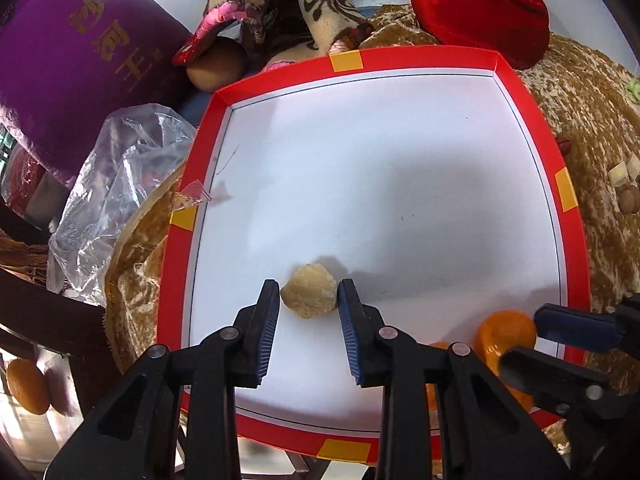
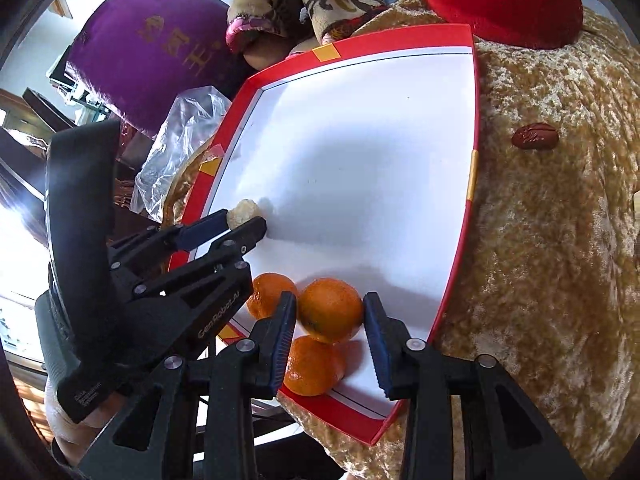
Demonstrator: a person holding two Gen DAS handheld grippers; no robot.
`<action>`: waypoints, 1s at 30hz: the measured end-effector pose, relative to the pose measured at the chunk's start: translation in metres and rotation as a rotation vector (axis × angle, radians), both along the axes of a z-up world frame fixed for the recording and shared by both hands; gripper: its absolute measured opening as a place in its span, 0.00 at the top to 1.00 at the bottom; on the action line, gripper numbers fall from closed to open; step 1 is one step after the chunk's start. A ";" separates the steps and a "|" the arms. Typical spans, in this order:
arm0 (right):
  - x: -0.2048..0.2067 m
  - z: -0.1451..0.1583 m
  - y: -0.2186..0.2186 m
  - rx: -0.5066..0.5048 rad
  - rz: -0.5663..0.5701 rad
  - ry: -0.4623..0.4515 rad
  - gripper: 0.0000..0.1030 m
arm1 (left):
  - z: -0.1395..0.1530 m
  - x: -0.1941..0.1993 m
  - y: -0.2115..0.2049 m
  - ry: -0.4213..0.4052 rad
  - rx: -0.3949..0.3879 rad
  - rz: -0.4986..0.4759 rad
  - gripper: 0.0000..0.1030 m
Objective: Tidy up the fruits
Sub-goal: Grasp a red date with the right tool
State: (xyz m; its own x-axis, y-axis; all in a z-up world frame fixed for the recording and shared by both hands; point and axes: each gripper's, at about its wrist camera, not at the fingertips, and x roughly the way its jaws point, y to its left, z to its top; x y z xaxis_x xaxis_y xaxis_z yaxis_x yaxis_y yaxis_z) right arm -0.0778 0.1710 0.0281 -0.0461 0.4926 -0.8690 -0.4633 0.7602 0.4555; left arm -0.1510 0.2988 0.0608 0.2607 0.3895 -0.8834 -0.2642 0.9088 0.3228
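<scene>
Right gripper is clamped on an orange, pads tight against both sides, with two more oranges packed right by it in the near corner of the red-rimmed tray. A bit further in, the left gripper has a pale lumpy fruit pinched between its pads on the white tray floor. Past the tray there's a purple box, a plastic bag and a red pouch on the gold cloth.

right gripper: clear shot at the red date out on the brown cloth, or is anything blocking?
Probably yes, once it lets go. The red date lies alone on the brown cloth, outside the tray, nothing over it. But the right gripper is closed on an orange now.
</scene>
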 end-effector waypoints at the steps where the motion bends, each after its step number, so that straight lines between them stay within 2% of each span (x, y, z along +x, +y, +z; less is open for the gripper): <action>1: 0.000 0.005 -0.002 0.008 0.001 -0.007 0.64 | 0.002 0.000 0.000 -0.005 0.001 0.009 0.72; 4: 0.004 0.023 -0.012 0.024 -0.002 -0.033 0.64 | 0.013 0.001 -0.002 -0.047 0.009 0.029 0.69; 7: 0.011 0.048 -0.038 0.042 -0.003 -0.074 0.64 | 0.034 0.003 -0.014 -0.123 0.029 0.026 0.65; 10: 0.029 0.073 -0.088 0.039 -0.054 -0.116 0.64 | 0.055 0.008 -0.041 -0.209 0.039 -0.044 0.57; 14: 0.068 0.092 -0.173 0.028 -0.196 -0.116 0.63 | 0.064 0.023 -0.090 -0.271 0.006 -0.179 0.56; 17: 0.097 0.088 -0.231 0.013 -0.315 -0.065 0.63 | 0.058 0.035 -0.133 -0.259 -0.046 -0.271 0.56; 19: 0.109 0.078 -0.252 0.038 -0.371 -0.024 0.63 | 0.047 0.042 -0.157 -0.235 -0.050 -0.313 0.56; 23: 0.118 0.046 -0.258 0.018 -0.397 0.072 0.64 | 0.024 0.059 -0.188 -0.177 -0.071 -0.382 0.56; 28: 0.126 0.030 -0.262 -0.006 -0.389 0.102 0.64 | 0.014 0.076 -0.212 -0.148 -0.122 -0.425 0.56; 30: 0.126 0.026 -0.260 -0.016 -0.388 0.108 0.64 | 0.008 0.083 -0.221 -0.120 -0.108 -0.455 0.56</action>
State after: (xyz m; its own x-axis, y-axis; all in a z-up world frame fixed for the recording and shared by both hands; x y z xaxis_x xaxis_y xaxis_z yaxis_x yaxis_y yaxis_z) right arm 0.0480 -0.0888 0.0544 0.0487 0.4777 -0.8772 -0.0908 0.8767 0.4724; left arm -0.0680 0.0777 0.0686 0.4863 0.1197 -0.8655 0.1385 0.9675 0.2116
